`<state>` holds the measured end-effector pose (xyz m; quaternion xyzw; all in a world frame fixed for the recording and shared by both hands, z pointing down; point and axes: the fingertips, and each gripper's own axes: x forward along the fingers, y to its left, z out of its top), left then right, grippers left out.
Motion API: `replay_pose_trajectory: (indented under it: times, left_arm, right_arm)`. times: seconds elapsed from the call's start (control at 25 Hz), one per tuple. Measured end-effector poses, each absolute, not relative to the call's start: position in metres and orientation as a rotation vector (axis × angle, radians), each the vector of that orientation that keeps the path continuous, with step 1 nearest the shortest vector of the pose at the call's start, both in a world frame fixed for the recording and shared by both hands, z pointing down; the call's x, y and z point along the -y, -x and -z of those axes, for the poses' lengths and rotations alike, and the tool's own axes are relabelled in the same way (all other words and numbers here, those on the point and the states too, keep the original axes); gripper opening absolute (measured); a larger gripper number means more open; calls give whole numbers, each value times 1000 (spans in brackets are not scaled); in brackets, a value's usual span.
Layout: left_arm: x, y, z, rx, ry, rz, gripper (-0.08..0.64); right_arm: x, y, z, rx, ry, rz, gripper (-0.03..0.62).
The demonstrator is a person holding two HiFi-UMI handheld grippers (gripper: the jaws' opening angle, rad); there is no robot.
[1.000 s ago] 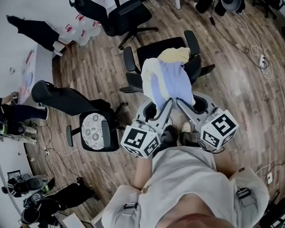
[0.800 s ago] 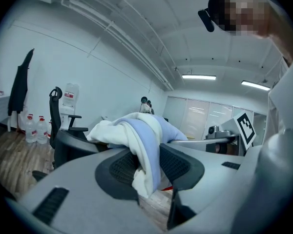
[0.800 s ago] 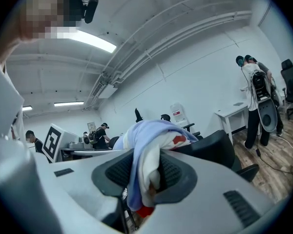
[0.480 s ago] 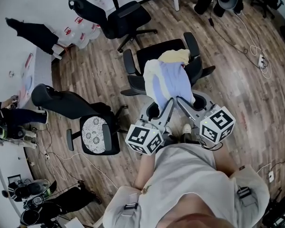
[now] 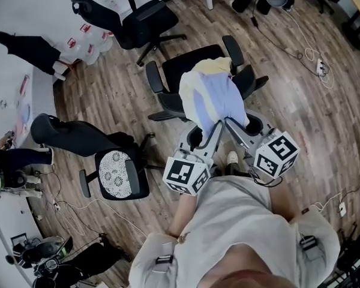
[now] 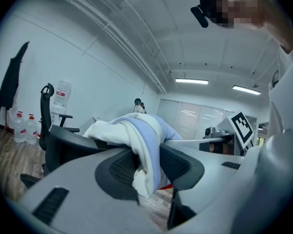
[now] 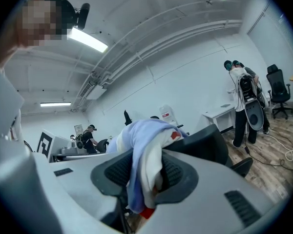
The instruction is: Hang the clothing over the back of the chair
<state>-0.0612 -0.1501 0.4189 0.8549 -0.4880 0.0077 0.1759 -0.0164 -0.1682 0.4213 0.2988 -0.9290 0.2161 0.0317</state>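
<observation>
A pale blue and cream garment lies draped over the back of a black office chair, its hem hanging toward me. My left gripper pinches the hem's left part, and the bunched cloth fills the gap between the dark pads of the left gripper. My right gripper holds the hem's right side. Its jaws are opening, with the cloth still between the pads of the right gripper and touching both. The chair back rises just behind.
A second black chair stands at the back. A third chair with a patterned seat cushion is at the left. Water bottles line the wall. Cables trail on the wood floor. A person stands by a white desk.
The right gripper has sunk a little with the hem. The left gripper has stayed put. The head view has shifted, so the chair sits higher in the picture.
</observation>
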Motion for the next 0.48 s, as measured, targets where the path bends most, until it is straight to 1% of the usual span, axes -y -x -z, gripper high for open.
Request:
replay_pose_trajectory:
  times: [0.48]
  left_arm:
    - [148, 60, -422, 1349, -2459, -68, 152]
  right_arm:
    - [165, 13, -423, 2807, -1008, -539, 156]
